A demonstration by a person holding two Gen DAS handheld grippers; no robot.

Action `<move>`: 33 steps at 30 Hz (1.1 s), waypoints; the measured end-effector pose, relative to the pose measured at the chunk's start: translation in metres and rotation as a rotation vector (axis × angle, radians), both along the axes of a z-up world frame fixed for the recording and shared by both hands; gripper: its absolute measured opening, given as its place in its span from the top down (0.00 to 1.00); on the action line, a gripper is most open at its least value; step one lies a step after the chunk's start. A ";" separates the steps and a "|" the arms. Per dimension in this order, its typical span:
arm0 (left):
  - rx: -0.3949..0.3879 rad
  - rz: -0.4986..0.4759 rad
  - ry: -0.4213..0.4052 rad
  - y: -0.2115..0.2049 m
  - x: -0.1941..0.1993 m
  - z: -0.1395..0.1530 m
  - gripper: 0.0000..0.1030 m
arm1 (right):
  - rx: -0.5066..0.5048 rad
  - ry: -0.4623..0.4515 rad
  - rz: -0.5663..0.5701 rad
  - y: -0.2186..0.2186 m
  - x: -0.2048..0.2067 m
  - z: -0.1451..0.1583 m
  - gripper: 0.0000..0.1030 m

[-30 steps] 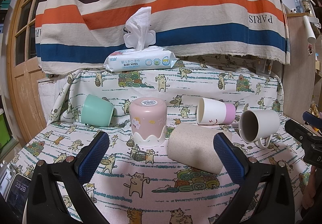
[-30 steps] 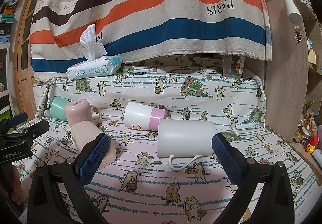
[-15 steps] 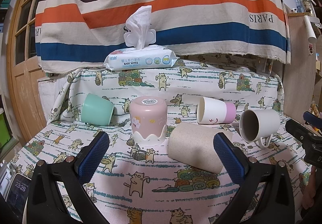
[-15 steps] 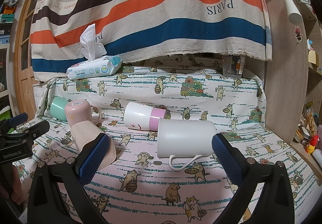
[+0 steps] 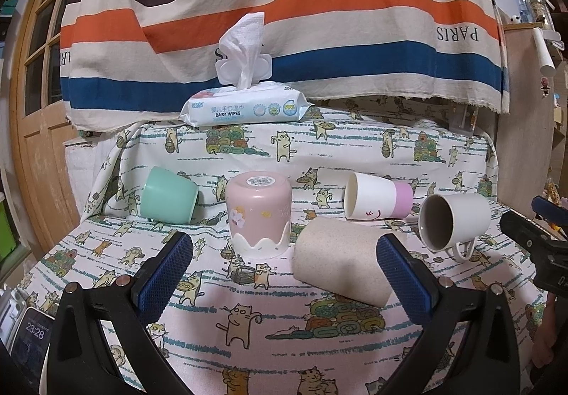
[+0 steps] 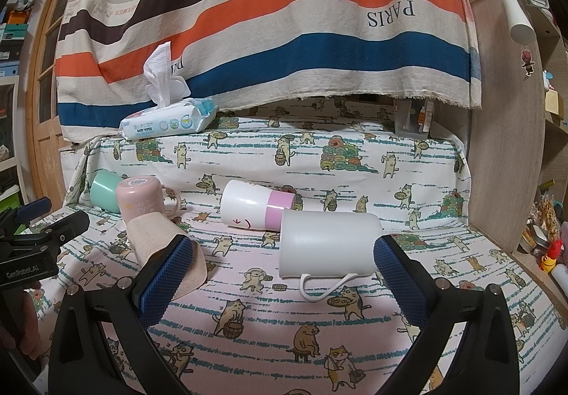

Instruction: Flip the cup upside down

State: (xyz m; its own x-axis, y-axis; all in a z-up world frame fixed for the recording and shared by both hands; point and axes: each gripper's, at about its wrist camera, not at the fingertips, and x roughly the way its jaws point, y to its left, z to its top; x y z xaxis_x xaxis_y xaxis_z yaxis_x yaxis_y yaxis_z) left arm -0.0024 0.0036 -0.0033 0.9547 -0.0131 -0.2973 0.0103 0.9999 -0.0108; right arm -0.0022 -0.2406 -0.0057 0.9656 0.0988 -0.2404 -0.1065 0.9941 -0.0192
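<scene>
Left gripper (image 5: 284, 253): jaws wide apart, nothing between them, hovering low over the cat-print cloth on the bench (image 5: 248, 324). Right gripper (image 6: 284, 253): jaws likewise spread and empty.

Pink ceramic cup with white scalloped rim band (image 5: 259, 214) stands upside down, label on its base facing up. On their sides: mint-green plastic cup (image 5: 168, 196), speckled beige tumbler (image 5: 340, 263), white cup with pink band (image 5: 376, 196), white handled mug (image 5: 454, 221).

Left view looks into the mug's mouth; right view shows its flank and handle (image 6: 326, 285) lying on the cloth. Baby-wipes pack (image 5: 245, 109) sits on the raised ledge behind.
</scene>
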 end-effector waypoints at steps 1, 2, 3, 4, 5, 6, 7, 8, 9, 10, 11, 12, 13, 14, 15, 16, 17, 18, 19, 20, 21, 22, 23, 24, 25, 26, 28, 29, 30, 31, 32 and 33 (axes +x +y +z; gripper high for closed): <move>0.003 0.001 -0.001 0.000 0.000 0.000 0.00 | 0.000 -0.004 -0.003 0.000 -0.003 0.001 0.00; 0.005 0.002 -0.001 -0.001 0.000 0.001 0.00 | 0.003 -0.008 0.000 0.000 -0.004 -0.001 0.00; 0.003 0.003 -0.001 -0.001 0.000 0.001 0.00 | 0.007 -0.011 0.007 0.000 -0.005 0.000 0.00; 0.003 0.006 0.000 -0.001 0.001 0.000 0.00 | 0.009 -0.011 0.017 0.000 -0.006 0.000 0.00; 0.001 0.008 0.000 -0.001 0.000 0.000 0.00 | 0.011 -0.009 0.025 -0.001 -0.007 0.001 0.00; -0.001 0.008 0.000 -0.001 -0.001 0.000 0.00 | 0.009 -0.003 0.033 0.000 -0.006 0.001 0.00; -0.003 0.009 0.000 -0.001 -0.001 0.000 0.00 | 0.005 0.003 0.040 0.001 -0.006 0.000 0.00; -0.003 0.009 0.002 -0.001 0.000 0.001 0.00 | 0.002 0.005 0.046 0.002 -0.007 -0.001 0.00; -0.003 0.009 0.004 -0.001 0.000 0.001 0.00 | 0.003 0.004 0.051 0.002 -0.008 -0.001 0.00; -0.004 0.011 0.007 -0.001 0.000 0.001 0.00 | 0.008 0.006 0.057 0.002 -0.009 -0.001 0.00; -0.007 0.013 0.011 0.000 0.001 0.001 0.00 | 0.019 0.017 0.053 0.001 -0.011 -0.001 0.00; -0.012 0.016 0.017 0.001 0.002 0.001 0.00 | 0.039 0.018 0.045 0.000 -0.013 -0.001 0.00; -0.019 0.019 0.025 0.003 0.004 0.001 0.00 | 0.062 0.007 0.043 -0.002 -0.016 -0.001 0.00; -0.029 0.024 0.035 0.005 0.006 0.001 0.00 | 0.081 -0.006 0.048 -0.004 -0.019 0.000 0.00; -0.040 0.028 0.043 0.008 0.007 0.000 0.00 | 0.084 -0.004 0.057 -0.005 -0.021 0.001 0.00; -0.055 0.032 0.050 0.011 0.008 0.000 0.00 | 0.076 0.010 0.073 -0.004 -0.020 0.002 0.00; -0.069 0.036 0.053 0.014 0.009 0.000 0.00 | 0.056 0.031 0.108 -0.002 -0.018 0.004 0.00; -0.081 0.038 0.054 0.016 0.009 0.000 0.00 | 0.034 0.052 0.142 0.001 -0.016 0.006 0.00; -0.092 0.042 0.053 0.019 0.009 -0.001 0.00 | 0.012 0.071 0.168 0.005 -0.014 0.009 0.00; -0.100 0.046 0.051 0.020 0.008 0.000 0.00 | -0.008 0.086 0.184 0.009 -0.011 0.012 0.00; -0.105 0.048 0.048 0.021 0.007 0.000 0.00 | -0.022 0.096 0.195 0.012 -0.009 0.014 0.00; -0.108 0.050 0.045 0.022 0.007 0.000 0.00 | -0.041 0.115 0.218 0.017 -0.005 0.019 0.00; -0.109 0.052 0.043 0.023 0.007 0.000 0.00 | -0.055 0.134 0.238 0.022 -0.002 0.021 0.00; -0.109 0.056 0.040 0.023 0.006 0.001 0.00 | -0.065 0.158 0.264 0.026 0.003 0.024 0.00; -0.110 0.059 0.037 0.023 0.006 0.001 0.00 | -0.071 0.185 0.300 0.031 0.008 0.027 0.00; -0.110 0.061 0.034 0.024 0.006 0.001 0.00 | -0.076 0.218 0.341 0.037 0.016 0.029 0.00; -0.105 0.079 0.030 0.025 0.005 0.002 0.00 | -0.078 0.278 0.397 0.046 0.031 0.032 0.00; -0.103 0.093 0.029 0.026 0.006 0.002 0.00 | -0.074 0.312 0.415 0.051 0.040 0.032 0.00; -0.105 0.101 0.031 0.027 0.006 0.001 0.00 | -0.070 0.343 0.429 0.053 0.048 0.031 0.00; -0.110 0.107 0.035 0.029 0.007 0.001 0.00 | -0.069 0.382 0.447 0.057 0.058 0.029 0.00; -0.114 0.106 0.041 0.030 0.008 0.001 0.00 | -0.074 0.418 0.467 0.062 0.069 0.027 0.00; -0.114 0.102 0.048 0.030 0.009 0.000 0.00 | -0.086 0.444 0.487 0.067 0.079 0.025 0.00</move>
